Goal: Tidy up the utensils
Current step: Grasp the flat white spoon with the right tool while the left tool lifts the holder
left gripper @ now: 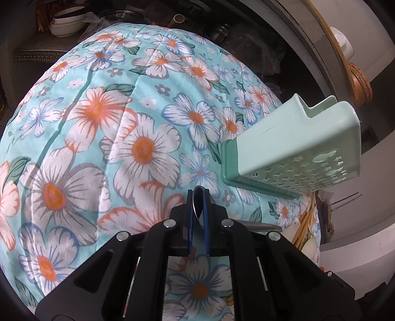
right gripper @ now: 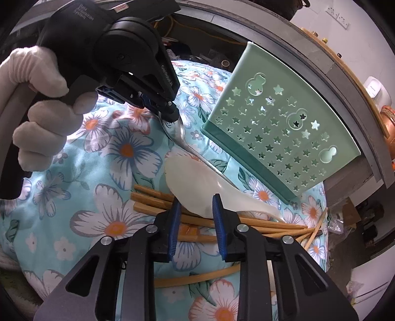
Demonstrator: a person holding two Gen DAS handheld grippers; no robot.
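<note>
A floral cloth [left gripper: 118, 128] covers the table. My left gripper [left gripper: 198, 195] is shut on the bowl of a metal spoon [left gripper: 197, 210], whose handle sticks out to the right. The right wrist view shows that left gripper [right gripper: 170, 114] in a white-gloved hand [right gripper: 44, 123], with the metal spoon [right gripper: 177, 133] slanting down to the cloth. A mint-green utensil holder [right gripper: 279, 133] with star holes lies on its side at the right. My right gripper [right gripper: 196, 198] hovers partly open over a white plastic spoon [right gripper: 187, 180] lying across several bamboo chopsticks [right gripper: 158, 205]. I see no pad pressing on them.
The green holder [left gripper: 291, 148] lies near the cloth's right edge, with chopsticks [left gripper: 306, 222] just below it. One more chopstick [right gripper: 197, 279] lies under my right gripper. Stacked white bowls [left gripper: 65, 23] and dark clutter sit beyond the far edge. A copper pot [left gripper: 358, 84] stands at the right wall.
</note>
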